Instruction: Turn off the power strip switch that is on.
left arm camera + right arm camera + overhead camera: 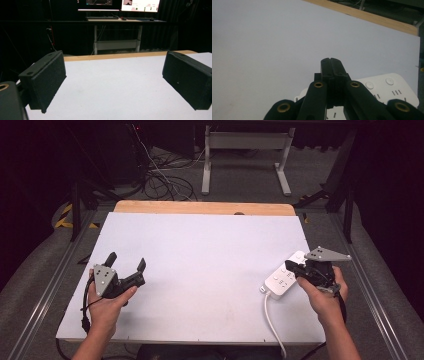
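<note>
A white power strip (283, 277) with sockets and round buttons lies near the right edge of the white table top (210, 255); its white cable (271, 320) runs off toward the front edge. My right gripper (291, 265) hovers just over the strip, jaws pressed together with nothing between them. In the right gripper view the shut jaws (330, 62) point across the table, with the power strip (387, 87) underneath and to the right. My left gripper (126, 261) rests at the table's left side, jaws spread wide and empty; its black pads (48, 80) frame bare table.
A wooden strip (205, 207) edges the far side of the table. Beyond it stand a white desk frame (245, 155) and tangled cables (160, 175) on the floor. A desk with monitors (125, 5) shows far off in the left gripper view.
</note>
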A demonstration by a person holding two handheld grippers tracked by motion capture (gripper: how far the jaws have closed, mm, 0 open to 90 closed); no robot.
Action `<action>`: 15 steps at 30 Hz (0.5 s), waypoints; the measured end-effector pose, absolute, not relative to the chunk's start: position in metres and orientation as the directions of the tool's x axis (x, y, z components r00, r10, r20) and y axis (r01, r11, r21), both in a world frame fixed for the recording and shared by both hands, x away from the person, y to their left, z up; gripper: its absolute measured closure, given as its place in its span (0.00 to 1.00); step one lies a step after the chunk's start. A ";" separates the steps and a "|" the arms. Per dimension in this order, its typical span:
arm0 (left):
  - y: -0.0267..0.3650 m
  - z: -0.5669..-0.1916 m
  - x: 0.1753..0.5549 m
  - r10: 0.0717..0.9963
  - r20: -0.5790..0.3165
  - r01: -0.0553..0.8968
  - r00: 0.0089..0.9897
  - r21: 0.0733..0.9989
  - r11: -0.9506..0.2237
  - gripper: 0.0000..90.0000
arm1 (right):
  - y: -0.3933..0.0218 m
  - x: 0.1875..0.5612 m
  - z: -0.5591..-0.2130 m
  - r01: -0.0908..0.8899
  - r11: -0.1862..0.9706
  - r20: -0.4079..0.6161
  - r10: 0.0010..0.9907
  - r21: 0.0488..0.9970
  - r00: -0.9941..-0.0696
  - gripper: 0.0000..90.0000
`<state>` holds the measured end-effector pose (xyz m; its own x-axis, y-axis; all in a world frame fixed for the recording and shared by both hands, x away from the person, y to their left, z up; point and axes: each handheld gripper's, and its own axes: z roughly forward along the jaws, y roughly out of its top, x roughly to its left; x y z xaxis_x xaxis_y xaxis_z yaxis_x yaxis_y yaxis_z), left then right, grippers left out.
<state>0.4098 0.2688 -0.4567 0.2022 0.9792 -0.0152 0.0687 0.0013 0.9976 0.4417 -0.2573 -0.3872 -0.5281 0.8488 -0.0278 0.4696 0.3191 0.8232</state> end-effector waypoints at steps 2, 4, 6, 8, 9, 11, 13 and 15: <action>0.269 -0.457 0.410 0.979 -0.016 0.070 0.205 0.998 0.001 0.06 | -0.256 0.443 -0.390 0.475 0.329 -0.032 0.847 0.816 -0.530 1.00; 0.269 -0.457 0.410 0.979 -0.016 0.071 0.203 0.997 0.001 0.06 | -0.254 0.444 -0.392 0.480 0.335 -0.035 0.846 0.811 -0.532 1.00; 0.269 -0.457 0.410 0.979 -0.017 0.071 0.202 0.997 0.002 0.06 | -0.252 0.446 -0.394 0.483 0.344 -0.041 0.845 0.806 -0.534 1.00; 0.269 -0.457 0.410 0.979 -0.014 0.070 0.201 0.998 0.000 0.06 | -0.250 0.447 -0.395 0.486 0.352 -0.044 0.842 0.800 -0.538 1.00; 0.269 -0.457 0.410 0.979 -0.015 0.070 0.202 0.998 0.001 0.06 | -0.250 0.448 -0.397 0.490 0.355 -0.046 0.843 0.796 -0.536 1.00; 0.269 -0.457 0.410 0.979 -0.015 0.072 0.203 0.997 0.001 0.06 | -0.248 0.451 -0.399 0.498 0.358 -0.044 0.843 0.790 -0.537 1.00; 0.269 -0.457 0.410 0.979 -0.013 0.073 0.202 0.997 -0.002 0.06 | -0.246 0.453 -0.401 0.504 0.369 -0.048 0.840 0.781 -0.540 1.00; 0.269 -0.457 0.410 0.980 -0.012 0.074 0.201 0.997 -0.003 0.06 | -0.245 0.455 -0.403 0.510 0.378 -0.054 0.840 0.772 -0.540 1.00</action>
<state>0.4104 0.2691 -0.4575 0.2005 0.9796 -0.0124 0.0740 -0.0025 0.9973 0.4551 -0.2448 -0.4028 -0.5398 0.8400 -0.0543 0.5104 0.3780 0.7724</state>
